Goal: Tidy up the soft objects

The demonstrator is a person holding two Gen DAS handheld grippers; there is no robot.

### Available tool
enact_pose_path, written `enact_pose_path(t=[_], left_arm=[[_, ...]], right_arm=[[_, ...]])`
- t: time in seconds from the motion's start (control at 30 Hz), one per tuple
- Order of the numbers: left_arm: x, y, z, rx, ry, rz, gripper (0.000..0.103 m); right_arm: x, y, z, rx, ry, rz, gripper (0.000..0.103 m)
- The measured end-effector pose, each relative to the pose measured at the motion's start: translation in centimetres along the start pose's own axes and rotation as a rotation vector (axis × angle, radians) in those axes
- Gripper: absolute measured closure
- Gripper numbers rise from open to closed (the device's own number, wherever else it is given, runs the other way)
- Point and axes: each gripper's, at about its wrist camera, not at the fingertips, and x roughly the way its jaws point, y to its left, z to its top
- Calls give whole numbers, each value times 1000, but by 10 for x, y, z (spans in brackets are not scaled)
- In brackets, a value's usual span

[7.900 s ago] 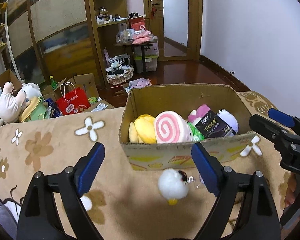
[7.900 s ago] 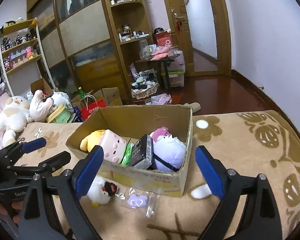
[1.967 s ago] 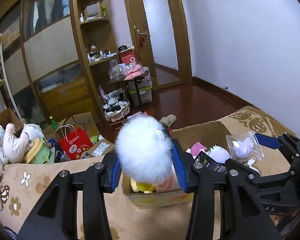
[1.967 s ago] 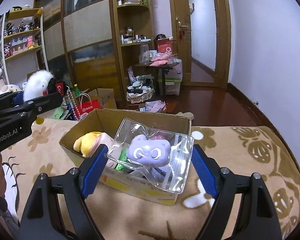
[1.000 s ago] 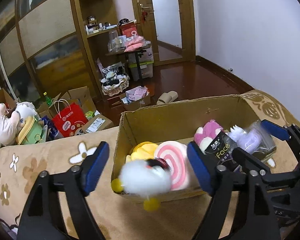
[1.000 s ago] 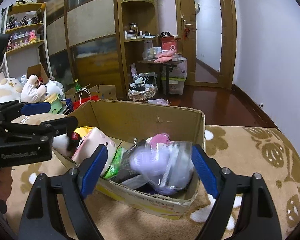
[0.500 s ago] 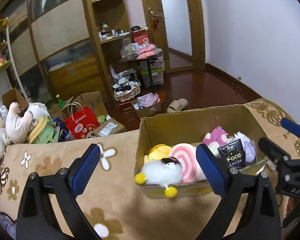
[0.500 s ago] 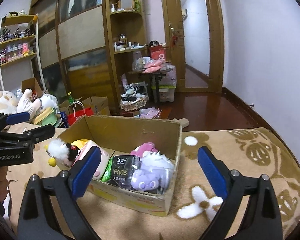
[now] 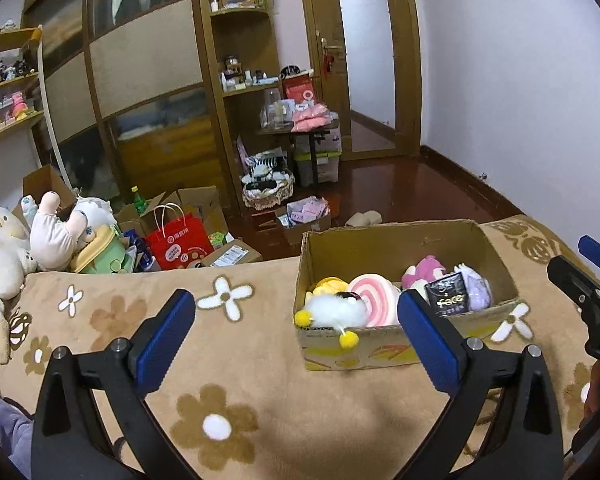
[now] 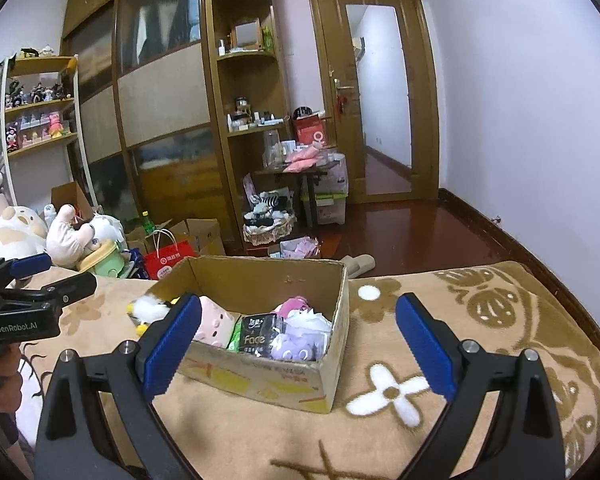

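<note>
Both the left claw point(image 9: 296, 334) and right claw point(image 10: 298, 344) are hanging apart and empty near the brown cardboard box point(image 10: 260, 380), where the fluffy white chick toy point(image 9: 334, 312) is draping over the rim and seemingly needing tucking in next.

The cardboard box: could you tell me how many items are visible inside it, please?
6 in the cardboard box: white fluffy chick draped over the front-left rim, yellow plush, pink swirl roll, pink plush, black Face packet, bagged purple toy. More may lie underneath.
</note>
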Motion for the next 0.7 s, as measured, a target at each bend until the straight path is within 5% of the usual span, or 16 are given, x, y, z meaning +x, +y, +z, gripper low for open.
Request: enact_pose_path(t=[0.7], left_arm=[[-99, 13, -32, 11, -124, -8, 3]], right_arm=[[-94, 11, -2, -28, -79, -25, 1]])
